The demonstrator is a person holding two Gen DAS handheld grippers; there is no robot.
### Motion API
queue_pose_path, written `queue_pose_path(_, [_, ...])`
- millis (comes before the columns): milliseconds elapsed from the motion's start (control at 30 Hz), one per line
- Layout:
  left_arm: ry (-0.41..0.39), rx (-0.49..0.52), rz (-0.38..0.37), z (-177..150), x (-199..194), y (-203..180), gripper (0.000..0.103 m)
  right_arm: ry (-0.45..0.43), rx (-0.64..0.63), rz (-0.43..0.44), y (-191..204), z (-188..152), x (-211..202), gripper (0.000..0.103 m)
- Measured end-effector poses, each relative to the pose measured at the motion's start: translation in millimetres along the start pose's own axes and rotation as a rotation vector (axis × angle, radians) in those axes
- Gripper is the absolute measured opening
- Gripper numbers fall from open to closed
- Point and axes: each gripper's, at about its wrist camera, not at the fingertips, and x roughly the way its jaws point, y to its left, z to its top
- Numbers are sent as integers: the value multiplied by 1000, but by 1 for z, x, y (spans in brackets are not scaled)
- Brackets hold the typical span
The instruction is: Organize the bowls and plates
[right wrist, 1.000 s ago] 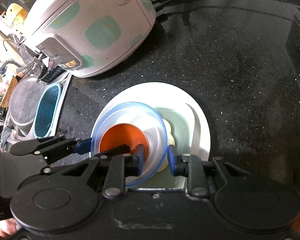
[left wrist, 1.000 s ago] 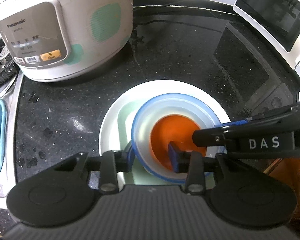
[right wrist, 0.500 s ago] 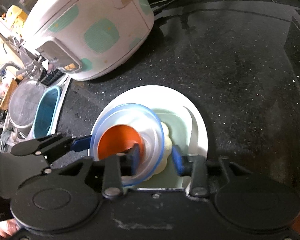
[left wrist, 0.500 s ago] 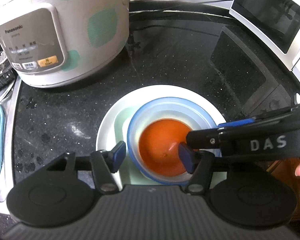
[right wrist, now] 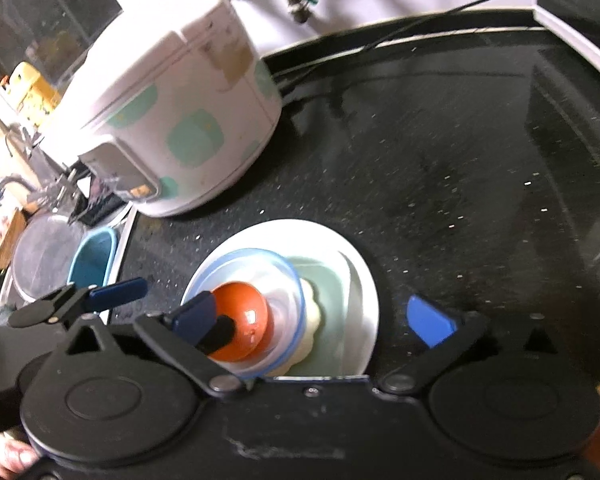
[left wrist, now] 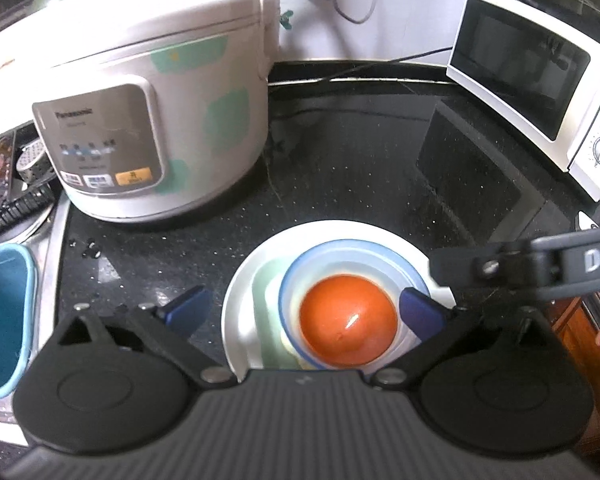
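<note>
A second ago both grippers pinched the blue-rimmed bowl [left wrist: 352, 276]; now its rim is free. The left gripper [left wrist: 304, 312] and right gripper [right wrist: 312, 320] have just been opening and stand spread wide, holding nothing (the stack sits between their fingers). The orange bowl [left wrist: 348, 320] nests in it on the white plate [left wrist: 332, 232], on the near tabletop [left wrist: 360, 168].

"Panasonic" on the rice cooker [left wrist: 156, 120] control panel, white letters "DA" on the right gripper [left wrist: 572, 264] arm
</note>
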Motion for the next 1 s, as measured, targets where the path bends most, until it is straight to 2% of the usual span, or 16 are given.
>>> queue_pose_path(200, [-42, 2, 10, -7, -12, 1, 103, -62, -31, -18, -2, -16, -22, 103])
queue_pose_path(400, [-55, -6, 24, -15, -25, 2, 103, -89, -103, -50, 5, -26, -40, 103])
queue_pose_path(667, [-51, -14, 45, -25, -33, 3, 103, -179, -191, -124, 18, -40, -58, 103])
queue_pose_path(1000, [-104, 20, 52, -42, -47, 0, 103, -129, -199, -128, 11, -66, -57, 103])
